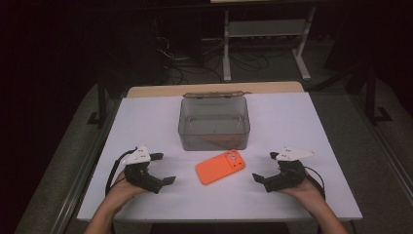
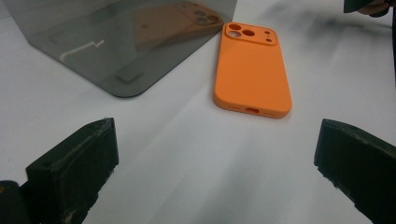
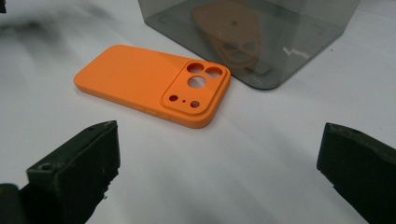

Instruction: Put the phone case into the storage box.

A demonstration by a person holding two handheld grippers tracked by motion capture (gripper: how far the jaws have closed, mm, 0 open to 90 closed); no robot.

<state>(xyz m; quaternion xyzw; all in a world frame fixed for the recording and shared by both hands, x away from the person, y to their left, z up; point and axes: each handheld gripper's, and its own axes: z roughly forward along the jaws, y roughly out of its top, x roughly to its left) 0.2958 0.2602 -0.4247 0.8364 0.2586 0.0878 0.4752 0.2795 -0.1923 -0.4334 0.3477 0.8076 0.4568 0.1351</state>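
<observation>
Right now you are at the approach: your left gripper (image 1: pixel 163 168) and right gripper (image 1: pixel 263 167) rest with jaws wide apart, empty. Ahead between them lies the orange phone case (image 1: pixel 220 166), touching the grey box (image 1: pixel 214 123). Next, probably reach in and grasp its edges.

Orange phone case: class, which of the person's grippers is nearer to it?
Left, slightly. The left gripper sits off one side of the orange phone case, the right gripper off the other, both open.

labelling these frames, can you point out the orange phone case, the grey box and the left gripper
orange phone case (image 1: pixel 220 167), high view, middle of its back
grey box (image 1: pixel 214 135), high view, front wall
left gripper (image 1: pixel 162 168), high view, midway between its fingertips
</observation>
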